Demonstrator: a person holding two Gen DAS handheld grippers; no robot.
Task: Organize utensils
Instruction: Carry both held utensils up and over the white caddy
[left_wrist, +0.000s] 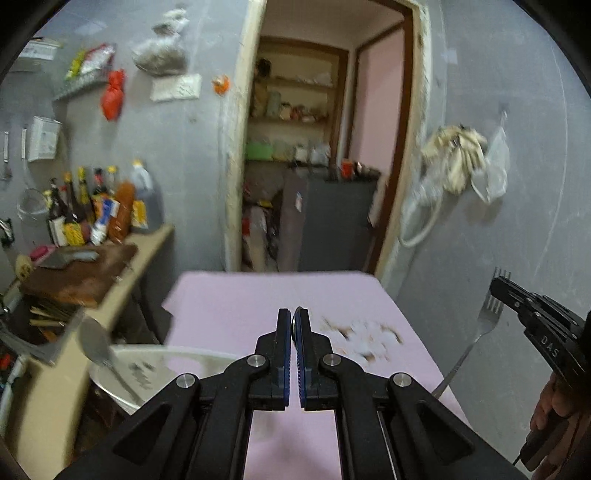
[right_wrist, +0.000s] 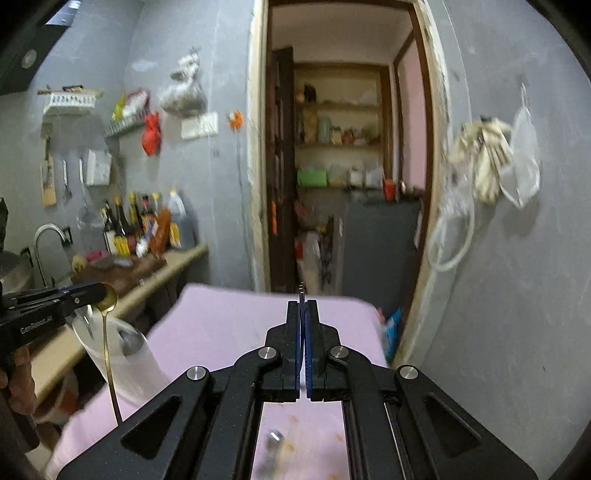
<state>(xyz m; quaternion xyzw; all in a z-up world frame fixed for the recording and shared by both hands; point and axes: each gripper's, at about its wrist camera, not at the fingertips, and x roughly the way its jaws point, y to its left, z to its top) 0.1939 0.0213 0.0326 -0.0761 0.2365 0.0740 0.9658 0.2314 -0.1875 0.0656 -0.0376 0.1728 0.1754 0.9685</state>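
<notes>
Above a pink-covered surface (left_wrist: 229, 310) in a grey-walled kitchen, the left gripper (left_wrist: 294, 325) is clamped on the bowl of a gold spoon (right_wrist: 108, 334), whose handle hangs down over the near left corner of the surface. The right gripper (right_wrist: 303, 314) is clamped on a steel fork (left_wrist: 480, 332), tines up, its handle slanting down toward the right edge of the surface. A white container (right_wrist: 125, 358) stands at the left edge of the surface, with a counter of sauce bottles (left_wrist: 99, 210) beyond it and an open pantry doorway (right_wrist: 343, 155) behind the surface.
</notes>
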